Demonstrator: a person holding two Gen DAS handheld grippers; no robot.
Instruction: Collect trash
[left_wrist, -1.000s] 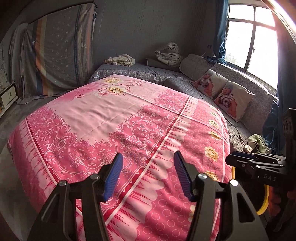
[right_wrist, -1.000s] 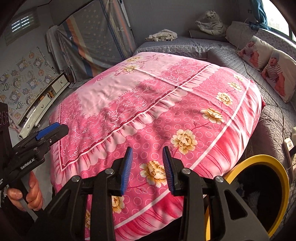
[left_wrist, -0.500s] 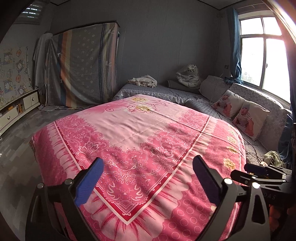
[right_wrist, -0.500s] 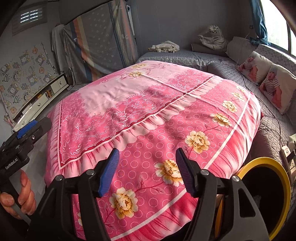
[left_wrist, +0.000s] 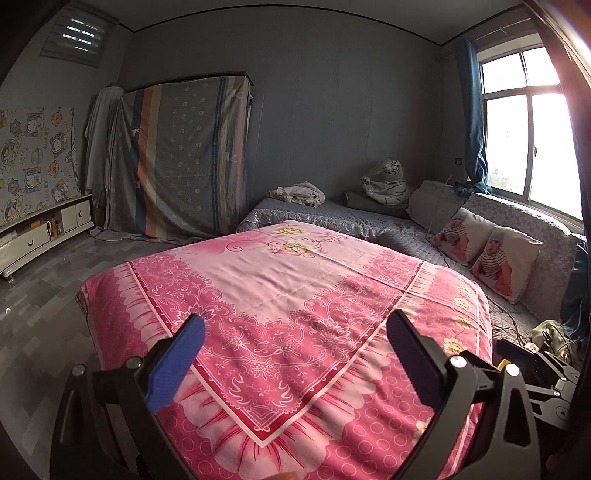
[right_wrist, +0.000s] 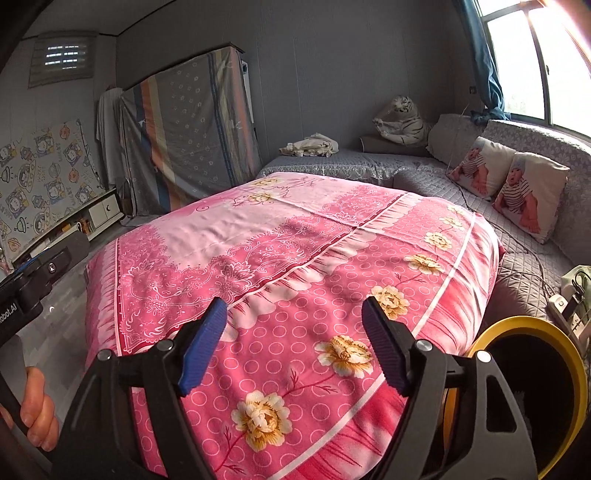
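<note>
My left gripper (left_wrist: 295, 354) is wide open and empty, held above the near edge of a pink flowered cover (left_wrist: 288, 280) on a low table. My right gripper (right_wrist: 295, 339) is also wide open and empty above the same pink cover (right_wrist: 288, 251). A yellow-rimmed trash bin (right_wrist: 532, 391) with a dark inside stands at the lower right of the right wrist view, beside the cover's edge. No piece of trash shows on the cover in either view.
A grey quilted corner sofa (left_wrist: 406, 232) runs behind and right, with two baby-print cushions (left_wrist: 487, 254), a plush tiger (left_wrist: 388, 181) and crumpled cloth (left_wrist: 299, 194). A draped wardrobe (left_wrist: 181, 158) and low white cabinet (left_wrist: 33, 236) stand left. A power strip with cables (right_wrist: 565, 299) lies right.
Both grippers have opened from nearly shut to wide open and have tilted up, so more of the room and walls shows.
</note>
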